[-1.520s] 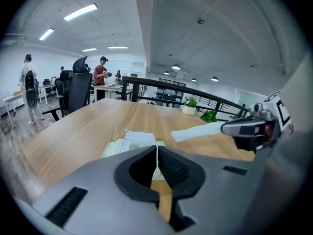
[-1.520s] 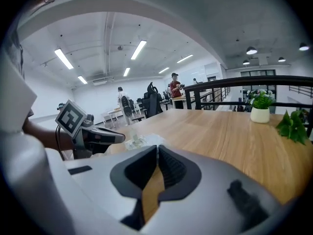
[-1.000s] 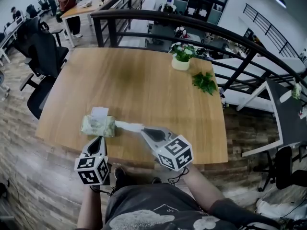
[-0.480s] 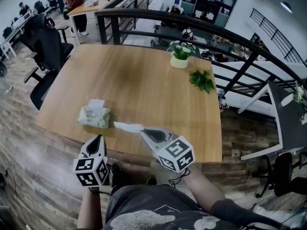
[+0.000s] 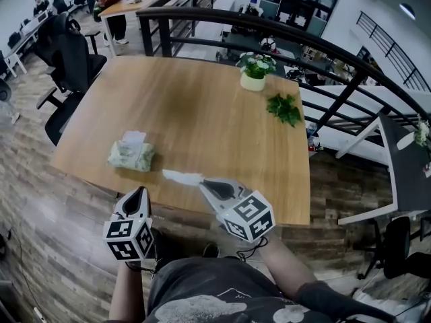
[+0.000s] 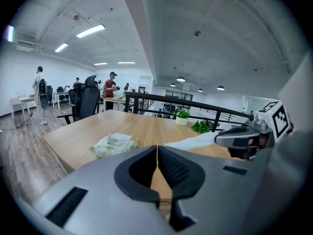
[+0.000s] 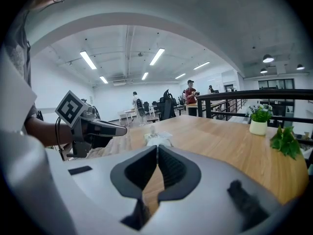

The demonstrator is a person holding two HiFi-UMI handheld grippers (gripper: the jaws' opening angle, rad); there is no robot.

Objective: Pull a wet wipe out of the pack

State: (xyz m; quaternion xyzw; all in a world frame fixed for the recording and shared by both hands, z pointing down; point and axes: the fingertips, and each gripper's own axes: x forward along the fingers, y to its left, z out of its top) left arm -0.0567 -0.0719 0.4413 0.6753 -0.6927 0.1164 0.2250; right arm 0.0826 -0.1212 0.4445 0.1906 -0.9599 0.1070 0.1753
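White wet wipe (image 5: 180,176) sticks out level just below mid-frame, and your right gripper (image 5: 202,182) has one end of it clenched tight, apart from the pale green soft plastic pack (image 5: 131,156) lying left of centre on the light wooden table (image 5: 202,106). Your left gripper (image 5: 139,192), lower left by the table's near edge, is closed on nothing.

Pale green pack (image 5: 131,156), white wipe (image 5: 180,176), brown wood-grain table (image 5: 202,113), green plant (image 5: 257,66), white pot (image 5: 253,83), black railing (image 5: 222,17)
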